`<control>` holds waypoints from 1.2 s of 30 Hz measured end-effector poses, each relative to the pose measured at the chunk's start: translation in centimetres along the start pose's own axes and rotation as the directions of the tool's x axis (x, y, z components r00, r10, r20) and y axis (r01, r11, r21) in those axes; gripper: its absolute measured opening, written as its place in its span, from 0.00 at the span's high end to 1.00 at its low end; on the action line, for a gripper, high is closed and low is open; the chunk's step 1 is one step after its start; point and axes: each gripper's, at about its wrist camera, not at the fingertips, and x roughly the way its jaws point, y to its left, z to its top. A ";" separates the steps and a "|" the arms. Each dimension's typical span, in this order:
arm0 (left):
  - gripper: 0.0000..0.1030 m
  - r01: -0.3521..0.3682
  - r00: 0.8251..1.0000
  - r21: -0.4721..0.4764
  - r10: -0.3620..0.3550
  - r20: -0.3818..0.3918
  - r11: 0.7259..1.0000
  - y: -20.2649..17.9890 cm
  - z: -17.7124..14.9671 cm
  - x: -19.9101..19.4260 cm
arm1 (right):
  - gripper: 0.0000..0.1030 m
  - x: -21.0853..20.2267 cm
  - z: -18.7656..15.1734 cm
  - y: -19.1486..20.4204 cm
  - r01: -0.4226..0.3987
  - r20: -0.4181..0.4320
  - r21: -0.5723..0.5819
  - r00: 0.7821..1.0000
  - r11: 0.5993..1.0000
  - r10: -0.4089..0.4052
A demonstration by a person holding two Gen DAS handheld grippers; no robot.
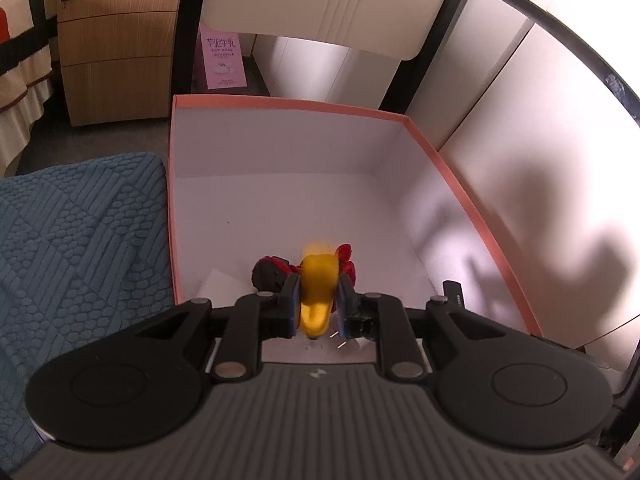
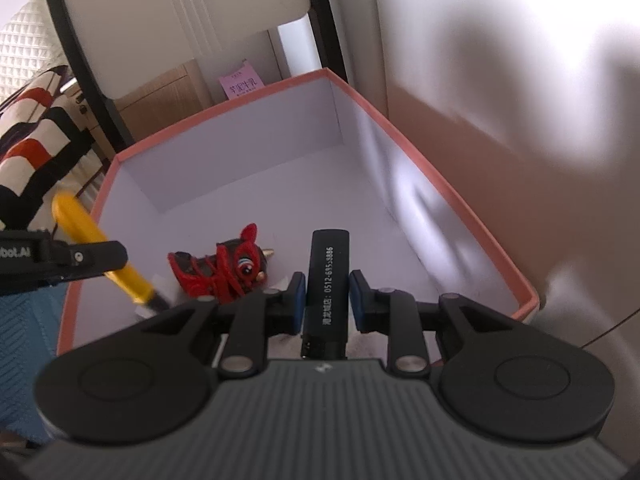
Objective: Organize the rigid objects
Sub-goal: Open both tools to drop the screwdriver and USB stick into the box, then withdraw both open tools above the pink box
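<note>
Left gripper [image 1: 318,304]: pads closed onto a yellow tool [image 1: 317,292], gripped around mid-body. From the right wrist view it reads as a long yellow handle with a dark tip [image 2: 158,300] angled down toward the box floor (a utility knife or marker; can't tell which). Tip sits over a scrap of white paper [image 2: 160,286] near the front left corner of the box.

Right gripper [image 2: 327,300]: blue pads bracket a black rectangular stick [image 2: 329,276] printed with white digits. A thin gap shows on the right pad side, so contact looks light. The stick points forward along the fingers, its far end above the box floor, not visibly resting on it.

Outward: both grippers hang over an open box [image 1: 288,101], white inside with a salmon-pink rim. A red and black lion-head toy [image 2: 224,270] already lies on the floor, just beyond the yellow tool and to the left of the black stick. The rest of the floor is bare. A blue textured cushion [image 1: 80,240] lies against the box's left wall; a wooden drawer unit [image 1: 116,40] stands farther off.

Judgement: step in hand is placing both held items into the box.
- Lower each until it nearly touches the floor before opening; dropping from height risks bounce or roll.
- Set the yellow tool down flat, clear of the toy.
- Black stick belongs in the open area to the right.
- Release one at a time, then lift straight up.
</note>
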 end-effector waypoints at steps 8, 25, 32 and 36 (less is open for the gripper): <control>0.71 0.005 1.000 0.010 -0.005 0.028 1.000 0.3 -0.2 -2.3 | 0.72 -1.1 0.6 1.1 0.013 0.028 -0.027 1.000 1.000 -0.012; 0.37 0.024 0.976 0.045 -0.033 0.217 0.999 -0.3 -0.5 -16.0 | 0.72 -13.1 2.3 6.2 -0.039 0.218 -0.089 0.974 0.995 0.057; 0.35 0.029 0.960 0.067 -0.047 0.277 0.997 0.1 -2.5 -21.4 | 0.72 -16.7 1.0 8.3 -0.050 0.248 -0.128 0.965 0.990 0.081; 0.34 0.029 0.947 0.052 -0.044 0.318 0.998 0.9 -3.1 -23.7 | 0.72 -18.0 0.0 8.9 -0.052 0.249 -0.133 0.965 0.990 0.084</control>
